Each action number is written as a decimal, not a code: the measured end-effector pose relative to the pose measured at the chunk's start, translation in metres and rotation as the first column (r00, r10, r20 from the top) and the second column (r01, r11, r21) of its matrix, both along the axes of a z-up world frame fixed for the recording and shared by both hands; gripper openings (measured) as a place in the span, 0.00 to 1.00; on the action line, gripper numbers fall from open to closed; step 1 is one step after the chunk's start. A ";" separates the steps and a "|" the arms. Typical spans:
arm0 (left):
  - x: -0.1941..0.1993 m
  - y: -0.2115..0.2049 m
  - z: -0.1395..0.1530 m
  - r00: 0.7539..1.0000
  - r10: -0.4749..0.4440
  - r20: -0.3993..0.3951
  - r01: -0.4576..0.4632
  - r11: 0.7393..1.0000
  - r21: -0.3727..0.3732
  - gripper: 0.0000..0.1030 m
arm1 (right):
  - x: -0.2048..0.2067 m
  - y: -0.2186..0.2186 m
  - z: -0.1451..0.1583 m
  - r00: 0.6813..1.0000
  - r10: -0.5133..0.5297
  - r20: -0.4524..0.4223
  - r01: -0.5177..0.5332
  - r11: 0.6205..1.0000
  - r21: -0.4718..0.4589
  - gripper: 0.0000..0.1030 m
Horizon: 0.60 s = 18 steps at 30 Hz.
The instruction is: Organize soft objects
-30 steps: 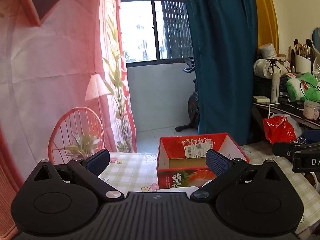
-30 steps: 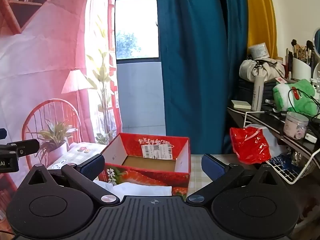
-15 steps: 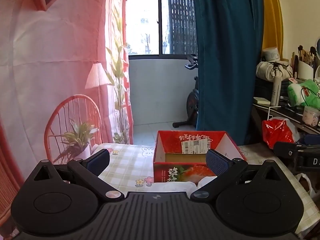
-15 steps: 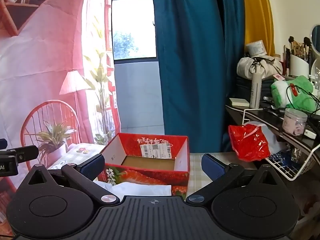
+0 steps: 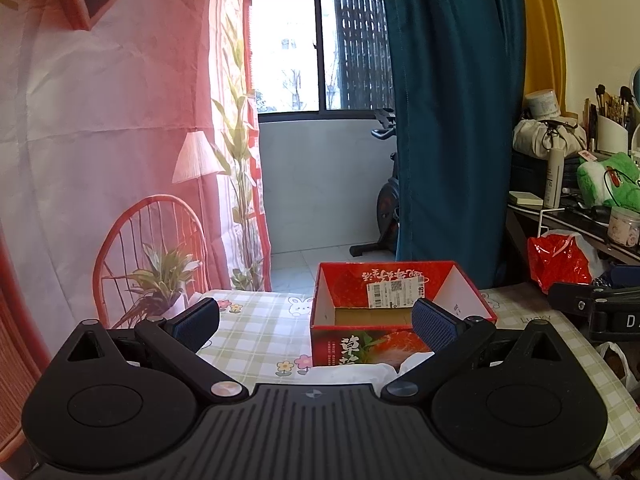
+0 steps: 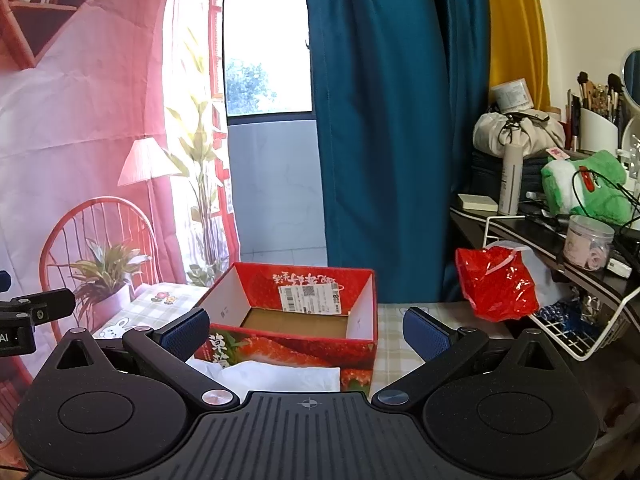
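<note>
An open red strawberry-print cardboard box stands on the checked tablecloth, its inside empty. A white soft cloth lies on the table just in front of the box, partly hidden behind both gripper bodies. My left gripper is open and empty, above the table before the box. My right gripper is open and empty, above the cloth. The right gripper's side shows at the left wrist view's right edge.
A red plastic bag hangs at the right beside a cluttered dark shelf with a green plush, a jar and a white wire basket. A teal curtain hangs behind the box. A pink printed backdrop is on the left.
Both grippers have drawn back and risen slightly, so the box looks a little farther and more of the tablecloth shows. Both stay open and empty.
</note>
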<state>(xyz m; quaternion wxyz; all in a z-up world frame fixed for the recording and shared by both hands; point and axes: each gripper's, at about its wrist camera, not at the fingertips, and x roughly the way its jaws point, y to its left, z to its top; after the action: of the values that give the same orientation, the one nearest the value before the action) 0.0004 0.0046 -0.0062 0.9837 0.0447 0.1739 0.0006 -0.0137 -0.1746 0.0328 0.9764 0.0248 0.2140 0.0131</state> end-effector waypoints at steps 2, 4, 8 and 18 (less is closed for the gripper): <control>0.000 -0.002 0.000 1.000 -0.001 0.000 0.001 1.000 0.004 1.00 | 0.000 0.001 0.000 1.000 0.000 -0.001 0.000 1.000 -0.002 1.00; 0.000 -0.003 -0.001 1.000 -0.002 -0.001 0.002 1.000 0.006 1.00 | 0.000 0.001 0.001 1.000 0.002 -0.003 -0.002 1.000 -0.004 1.00; -0.001 -0.003 -0.001 1.000 0.000 -0.001 0.000 1.000 0.005 1.00 | 0.000 0.002 0.001 1.000 0.002 -0.003 -0.002 1.000 -0.005 1.00; 0.000 -0.003 -0.002 1.000 -0.001 -0.008 0.001 1.000 0.004 1.00 | 0.000 0.001 0.001 1.000 -0.002 -0.003 0.002 1.000 -0.007 1.00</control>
<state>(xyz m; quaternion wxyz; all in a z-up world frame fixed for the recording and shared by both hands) 0.0004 0.0019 -0.0083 0.9829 0.0469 0.1779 0.0003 -0.0133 -0.1739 0.0342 0.9761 0.0218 0.2157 0.0113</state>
